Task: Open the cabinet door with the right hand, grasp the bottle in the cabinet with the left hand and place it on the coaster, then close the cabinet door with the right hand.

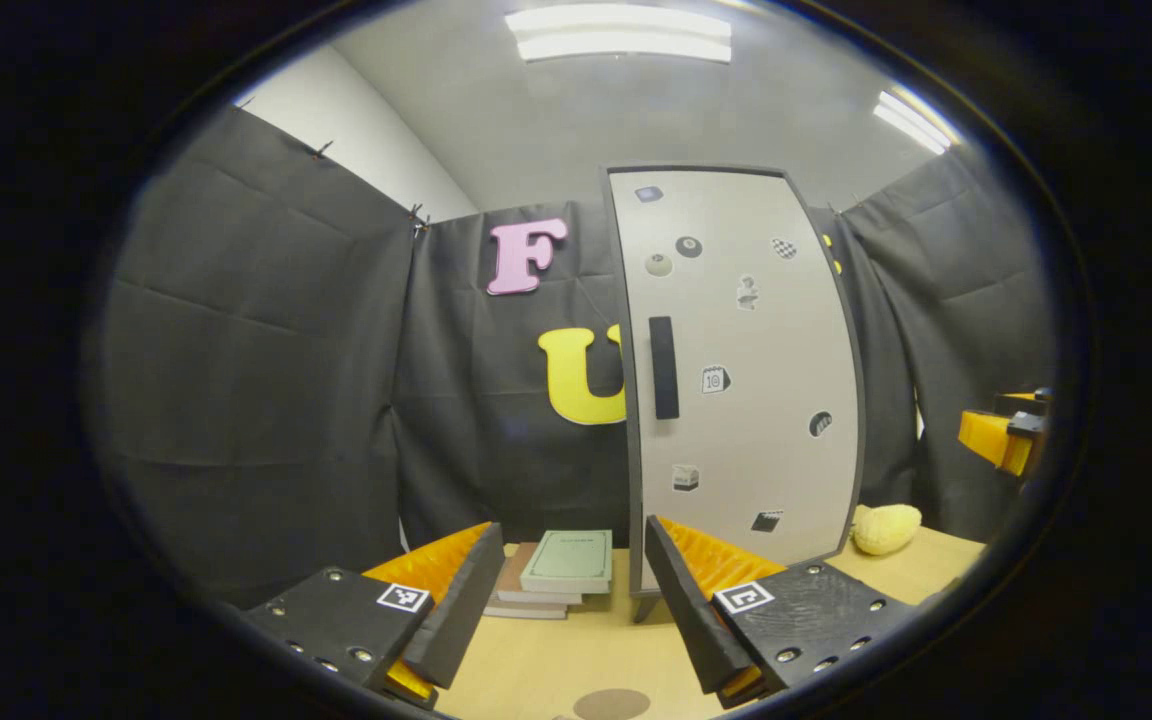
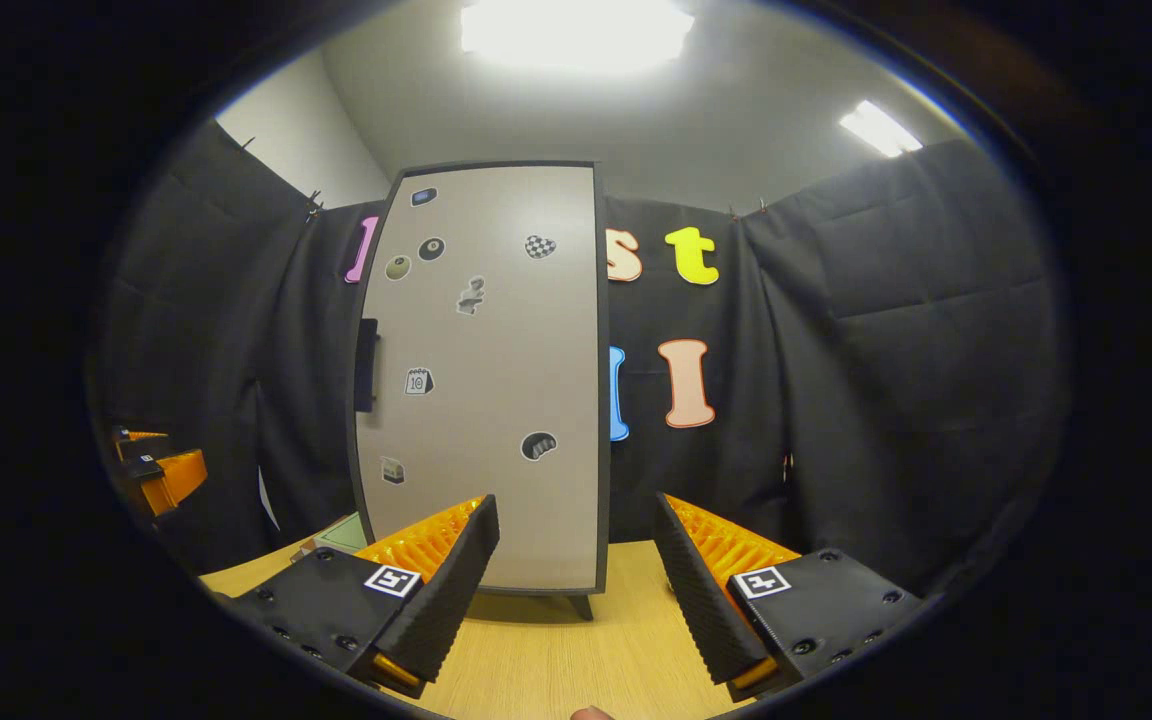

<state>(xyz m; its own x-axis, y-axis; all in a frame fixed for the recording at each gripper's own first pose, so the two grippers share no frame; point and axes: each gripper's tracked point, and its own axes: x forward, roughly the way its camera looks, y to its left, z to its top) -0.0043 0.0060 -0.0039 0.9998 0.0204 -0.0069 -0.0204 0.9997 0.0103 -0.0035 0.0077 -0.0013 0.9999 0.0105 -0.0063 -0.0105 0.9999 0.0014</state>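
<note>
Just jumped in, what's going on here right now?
A person holds both grippers back from the cabinet, whose door is shut. The right gripper and left gripper are open and hold nothing. The door handle is untouched. Books and a yellow object flank the cabinet on the table.

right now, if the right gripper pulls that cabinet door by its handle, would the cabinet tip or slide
The cabinet looks tall and narrow on small legs, so it may rock or slide on the smooth wooden table. The handle sits about mid-height at the door's edge, so a slow, level pull probably tips it least.
</note>
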